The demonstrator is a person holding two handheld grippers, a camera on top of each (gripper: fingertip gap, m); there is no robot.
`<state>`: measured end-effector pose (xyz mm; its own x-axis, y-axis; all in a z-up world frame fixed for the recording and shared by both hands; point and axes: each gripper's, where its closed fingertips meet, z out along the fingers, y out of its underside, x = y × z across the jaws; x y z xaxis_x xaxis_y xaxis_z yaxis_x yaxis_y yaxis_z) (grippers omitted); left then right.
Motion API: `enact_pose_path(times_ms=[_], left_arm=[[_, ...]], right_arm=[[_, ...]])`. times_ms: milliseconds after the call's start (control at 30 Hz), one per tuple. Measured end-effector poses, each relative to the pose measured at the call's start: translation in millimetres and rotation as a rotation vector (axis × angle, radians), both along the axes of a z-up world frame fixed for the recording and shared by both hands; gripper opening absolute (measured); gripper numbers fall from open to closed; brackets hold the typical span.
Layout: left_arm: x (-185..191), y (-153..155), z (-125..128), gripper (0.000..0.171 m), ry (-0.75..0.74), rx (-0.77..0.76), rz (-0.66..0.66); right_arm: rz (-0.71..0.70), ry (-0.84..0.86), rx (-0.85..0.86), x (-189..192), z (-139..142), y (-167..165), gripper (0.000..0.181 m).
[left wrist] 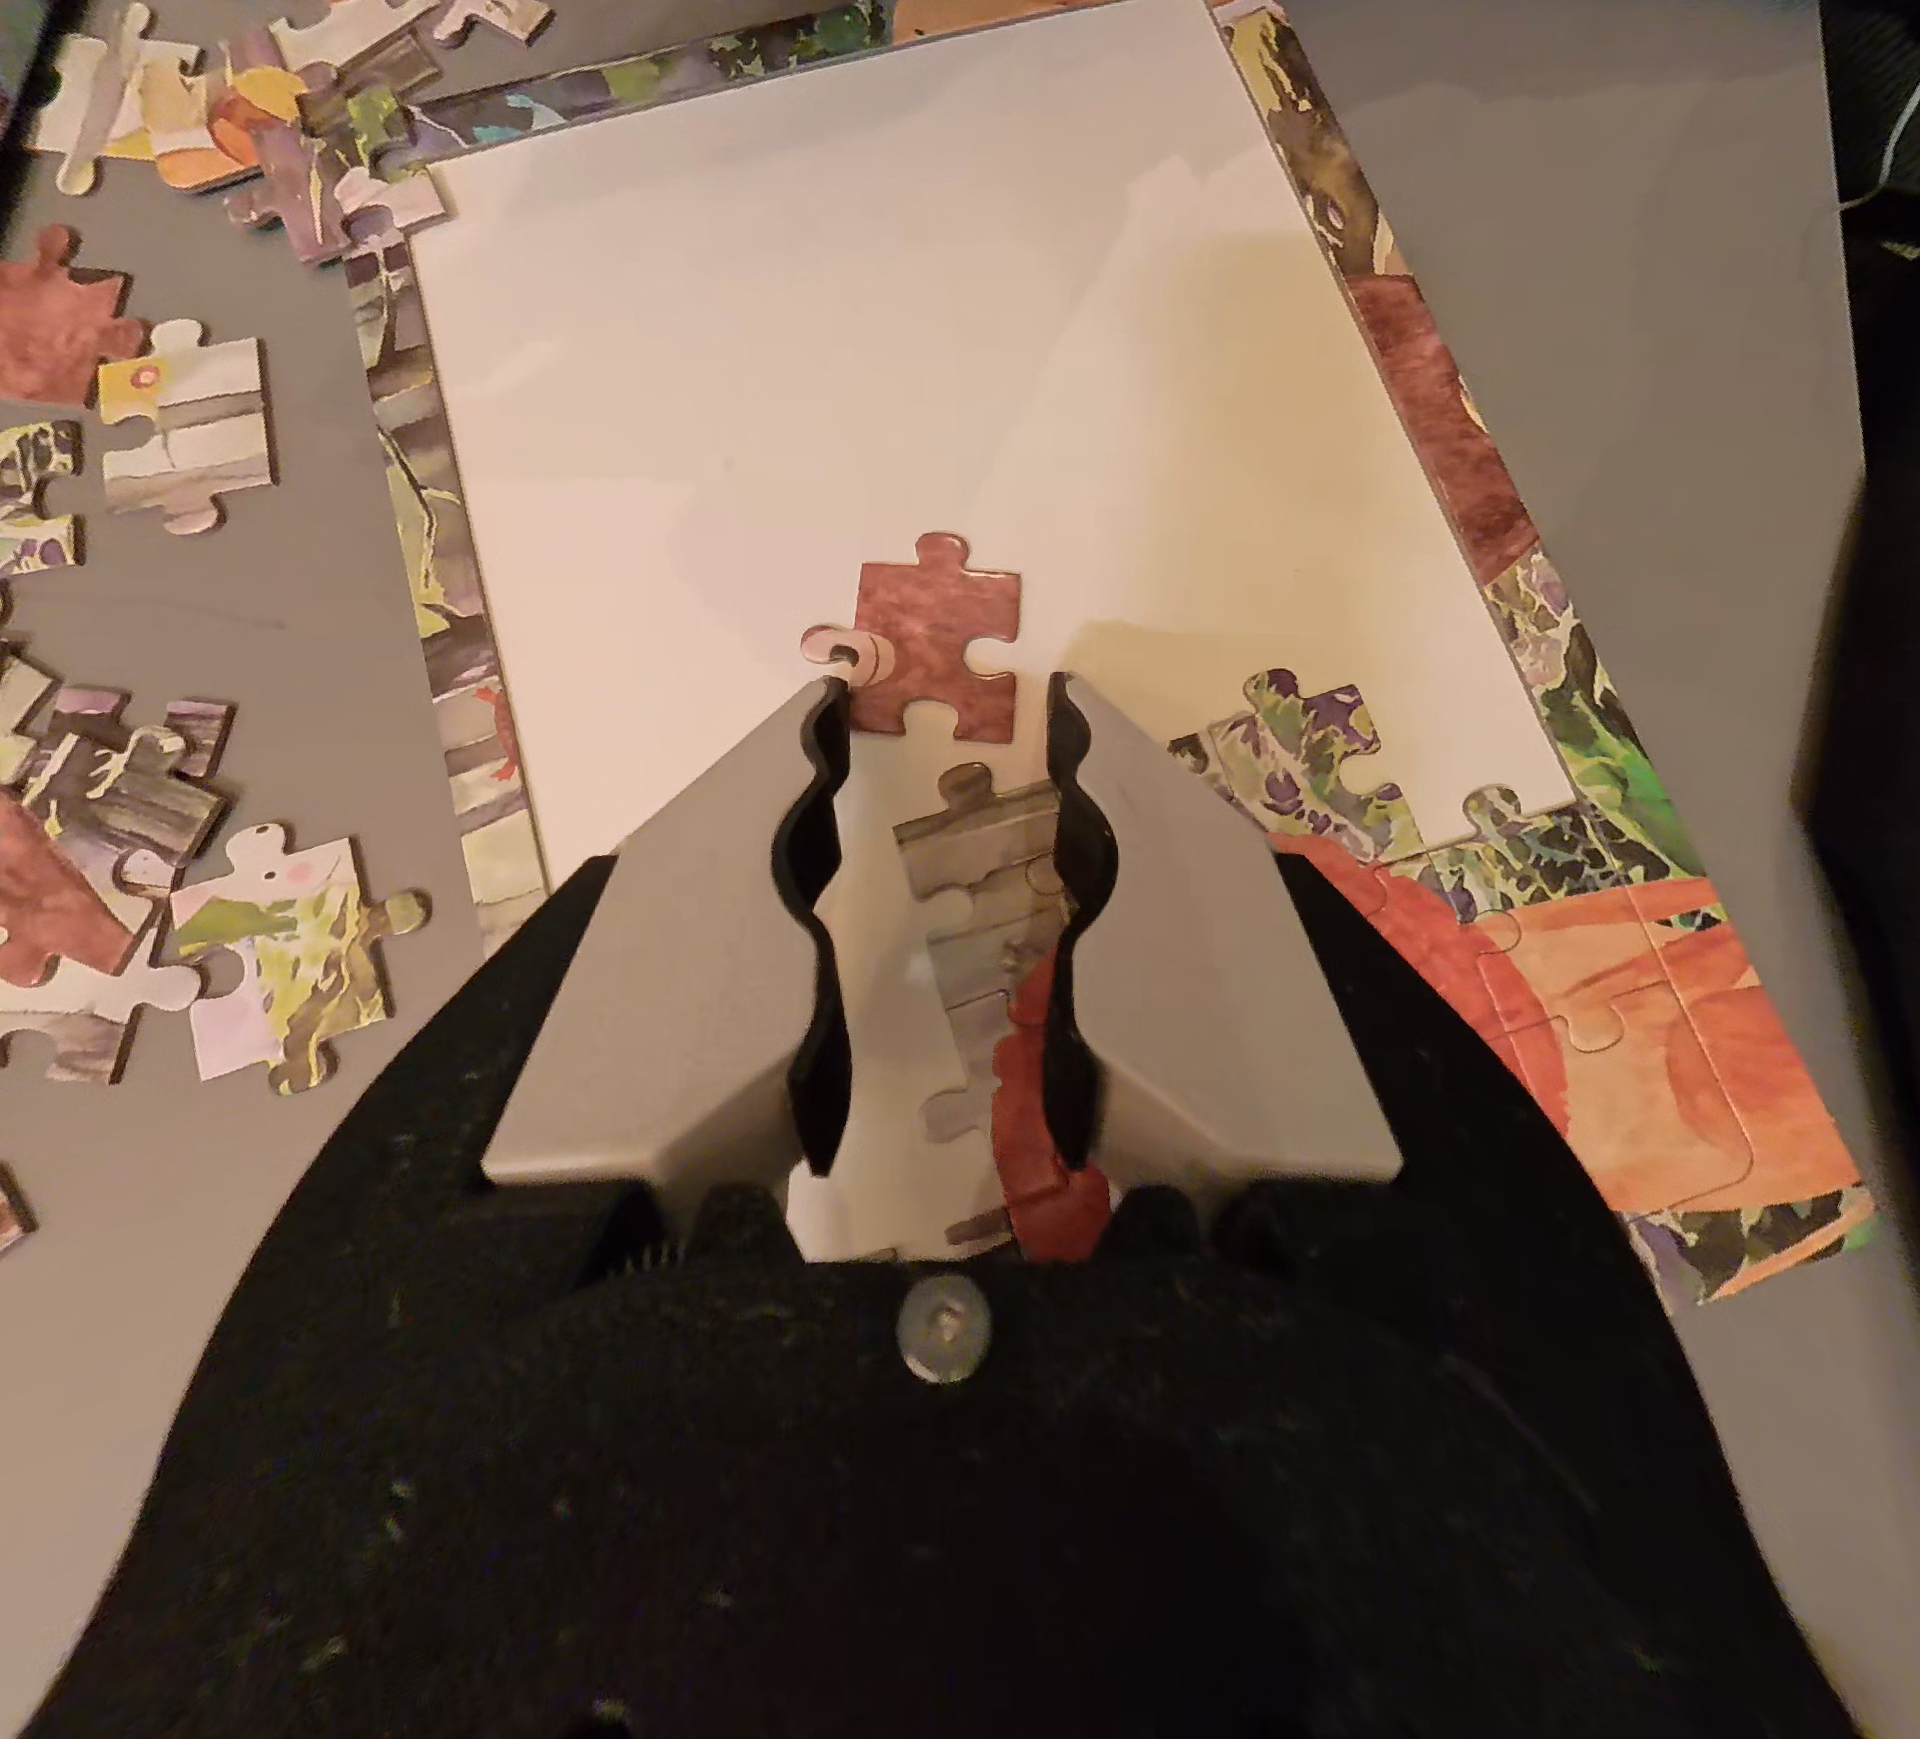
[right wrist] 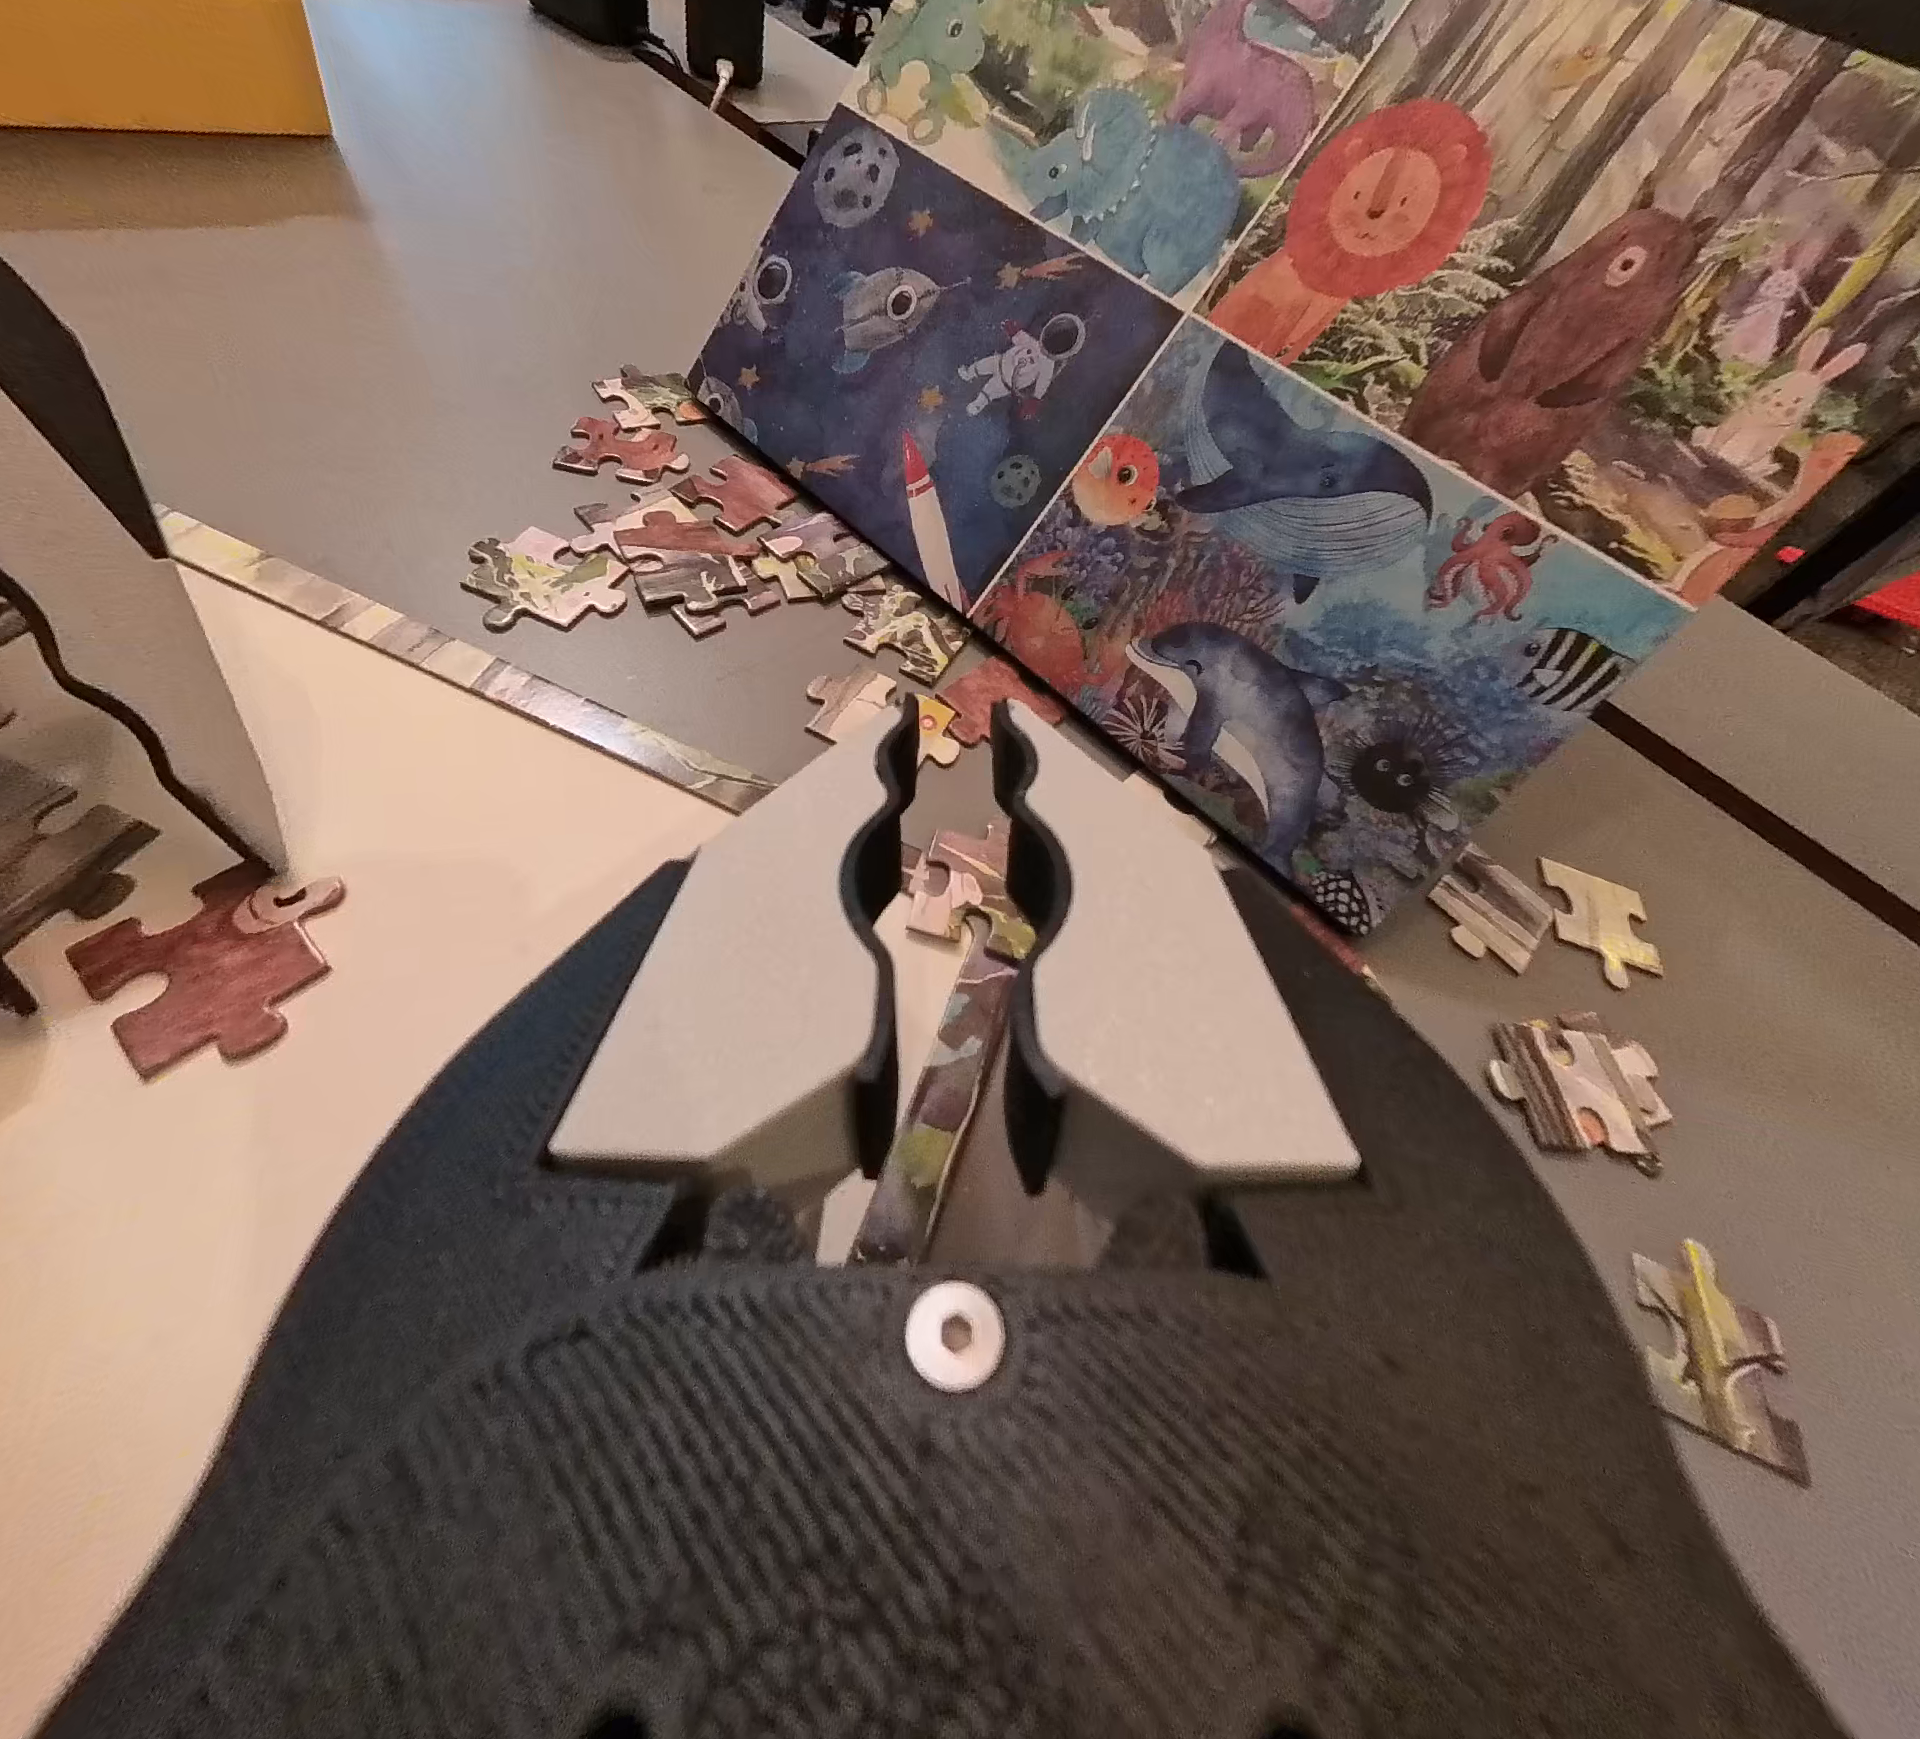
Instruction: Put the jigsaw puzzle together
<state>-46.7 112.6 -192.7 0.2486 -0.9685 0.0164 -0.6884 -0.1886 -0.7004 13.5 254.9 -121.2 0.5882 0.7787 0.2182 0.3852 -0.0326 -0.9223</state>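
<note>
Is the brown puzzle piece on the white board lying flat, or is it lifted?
Flat. The brown cardboard puzzle piece rests on the white puzzle board; the left tongs are open, one fingertip at its edge.

Dim warm light, soft shadows, wide-angle bending at edges, slight blur

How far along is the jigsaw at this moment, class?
Done: a joined cluster fills one corner of the white tray. In hand: the open left tongs touch a loose brown piece lying on the tray; the right tongs hang open over the loose pieces. Left: most of the tray is bare.
</note>
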Motion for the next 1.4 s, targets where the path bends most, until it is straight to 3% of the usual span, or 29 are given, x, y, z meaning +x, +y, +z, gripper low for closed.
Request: enact_pose_path(times_ms=[233, 467, 667, 1233, 1300, 1400], left_arm=[[0.6, 0.1, 4.4, 0.035, -0.032, -0.019, 0.009], [-9.4, 23.1, 36.2, 0.030, -0.279, -0.113, 0.134], [-10.2, 23.3, 68.8, 0.024, -0.519, -0.171, 0.112], [-18.4, 32.6, 67.1, 0.019, -0.475, -0.092, 0.150], [-20.1, 34.7, 65.9, 0.019, -0.472, -0.097, 0.161], [-22.1, 37.9, 62.5, 0.018, -0.463, -0.104, 0.179]], right_arm=[[-0.005, 0.003, 0.000, 1.2, 0.4, 1.0, 0.012], [0.000, 0.004, 0.006, 0.0, 2.5, -0.7, 0.012], [0.007, 0.023, -0.016, -1.7, 3.5, -2.8, 0.014], [0.014, 0.032, -0.012, -3.3, 5.5, -4.3, 0.014], [0.085, 0.042, -0.018, -10.7, 6.7, -13.6, 0.020], [0.339, -0.008, -0.109, -32.6, -5.7, -55.3, 0.044]])
